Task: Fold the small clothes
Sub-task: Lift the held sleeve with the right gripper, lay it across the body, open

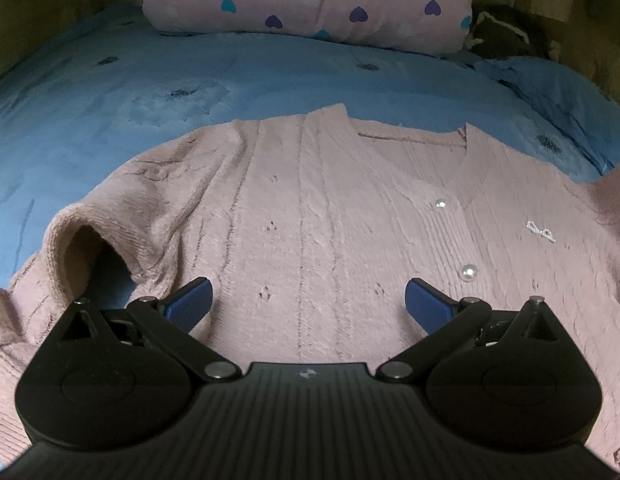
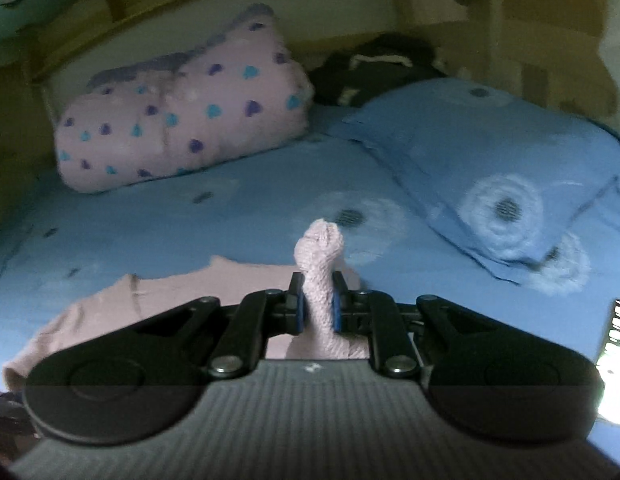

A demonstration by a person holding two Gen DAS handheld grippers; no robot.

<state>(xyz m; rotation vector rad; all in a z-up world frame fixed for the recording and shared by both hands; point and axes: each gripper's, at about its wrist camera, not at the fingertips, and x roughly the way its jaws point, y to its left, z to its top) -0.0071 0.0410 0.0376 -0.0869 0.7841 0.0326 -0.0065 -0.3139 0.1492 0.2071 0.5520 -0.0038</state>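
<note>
A pink knitted cardigan with pearl buttons lies spread on a blue bedspread. Its left sleeve is folded in over the body, the cuff opening near the lower left. My left gripper is open, its blue pads low over the cardigan's front and empty. In the right wrist view my right gripper is shut on a bunched piece of the pink cardigan, which sticks up between the pads. The rest of the cardigan trails to the left below it.
A pink rolled blanket with blue and purple hearts lies at the far end of the bed. A blue pillow lies at the right, with dark clothes behind it. Wooden walls close in the bed's far side.
</note>
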